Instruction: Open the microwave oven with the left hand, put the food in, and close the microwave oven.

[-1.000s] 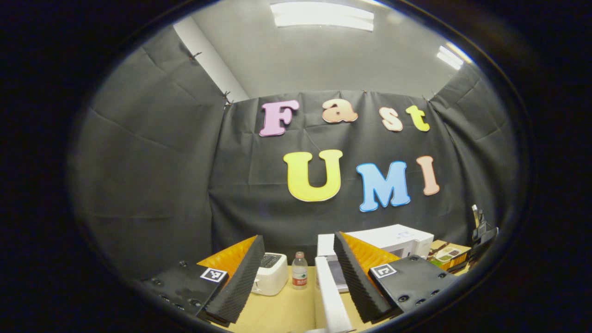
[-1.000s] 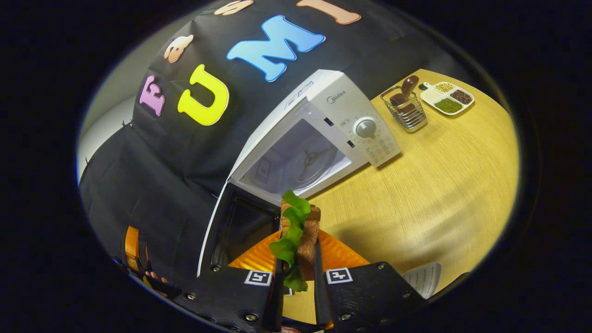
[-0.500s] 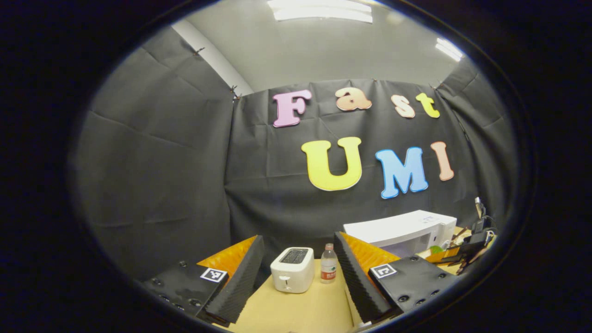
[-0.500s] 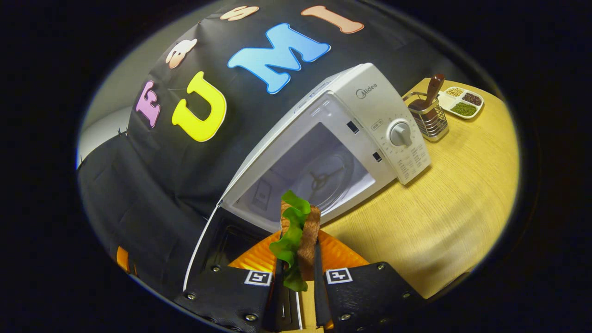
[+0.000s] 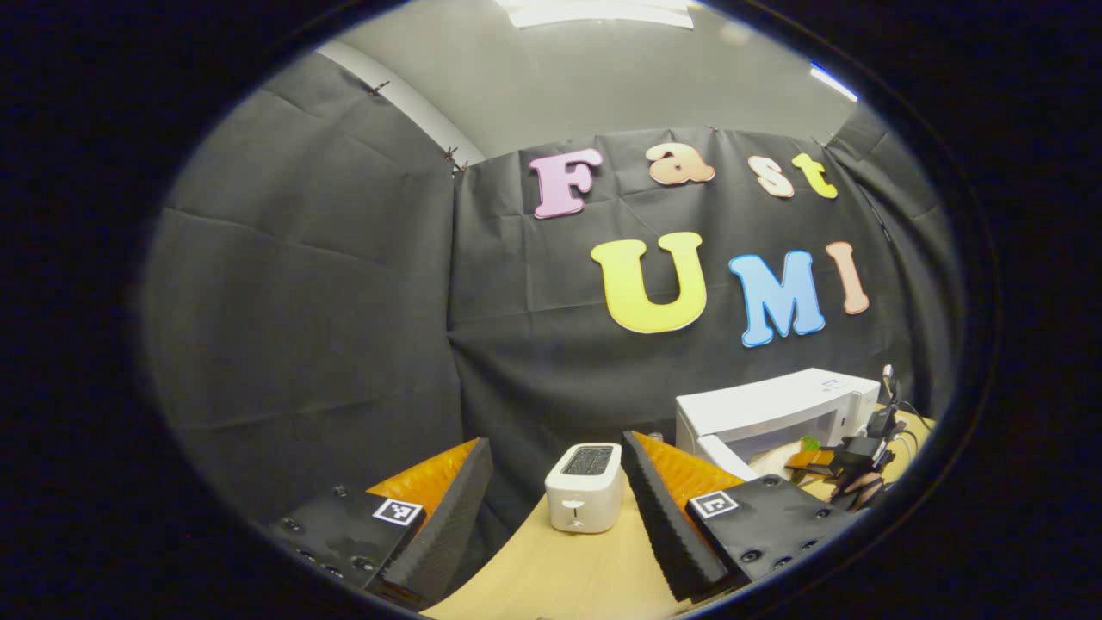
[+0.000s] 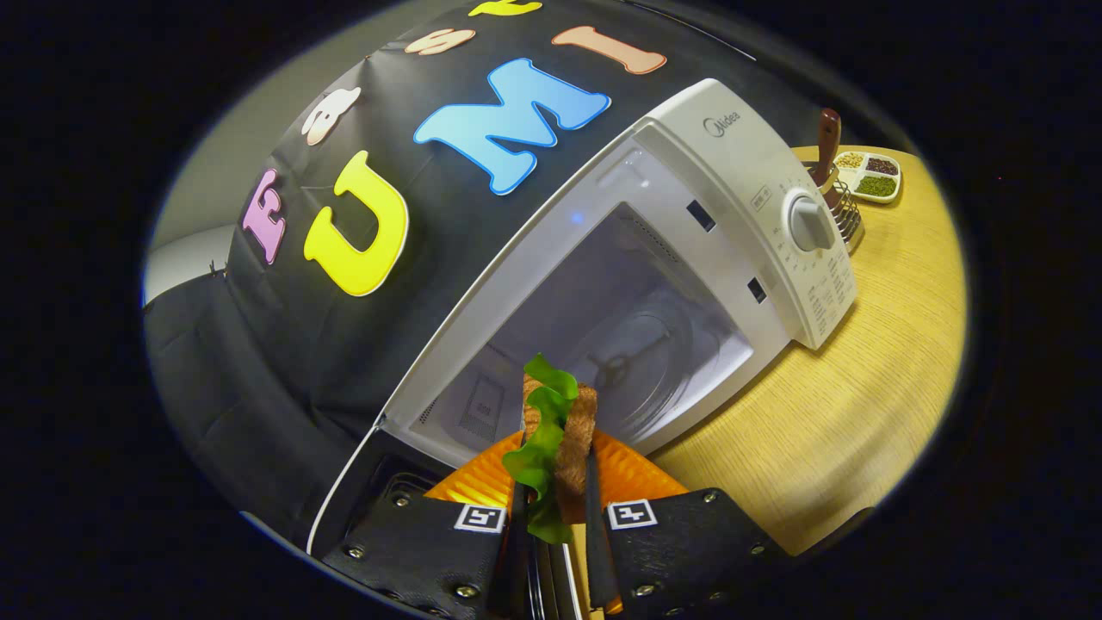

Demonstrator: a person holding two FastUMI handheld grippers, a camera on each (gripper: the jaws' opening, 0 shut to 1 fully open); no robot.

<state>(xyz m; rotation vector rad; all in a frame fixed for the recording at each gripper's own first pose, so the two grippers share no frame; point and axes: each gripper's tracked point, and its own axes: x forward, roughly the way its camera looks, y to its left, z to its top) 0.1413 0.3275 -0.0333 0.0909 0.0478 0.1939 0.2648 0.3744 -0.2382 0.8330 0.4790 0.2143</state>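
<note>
The white microwave (image 6: pixel 732 146) stands with its door (image 6: pixel 366 469) swung wide to the left, and its cavity with the glass turntable (image 6: pixel 641 344) is lit. My right gripper (image 6: pixel 555 472) is shut on a sandwich (image 6: pixel 568 430) of brown bread and green lettuce, held upright just in front of the cavity mouth. In the left gripper view my left gripper (image 5: pixel 553 443) is open with nothing between its fingers, well left of the microwave (image 5: pixel 775 409). That view also catches the right gripper (image 5: pixel 848 452) in front of the oven.
A white toaster (image 5: pixel 585 486) stands on the wooden table (image 5: pixel 560 577) ahead of the left gripper. Right of the microwave are a wire holder with a brown-handled utensil (image 6: pixel 833 185) and a white divided dish (image 6: pixel 874 172). Bare tabletop (image 6: pixel 826 430) lies in front.
The right gripper has carried the sandwich closer to the open cavity. The left gripper has swung left, away from the door, and the toaster now sits between its fingers in view.
</note>
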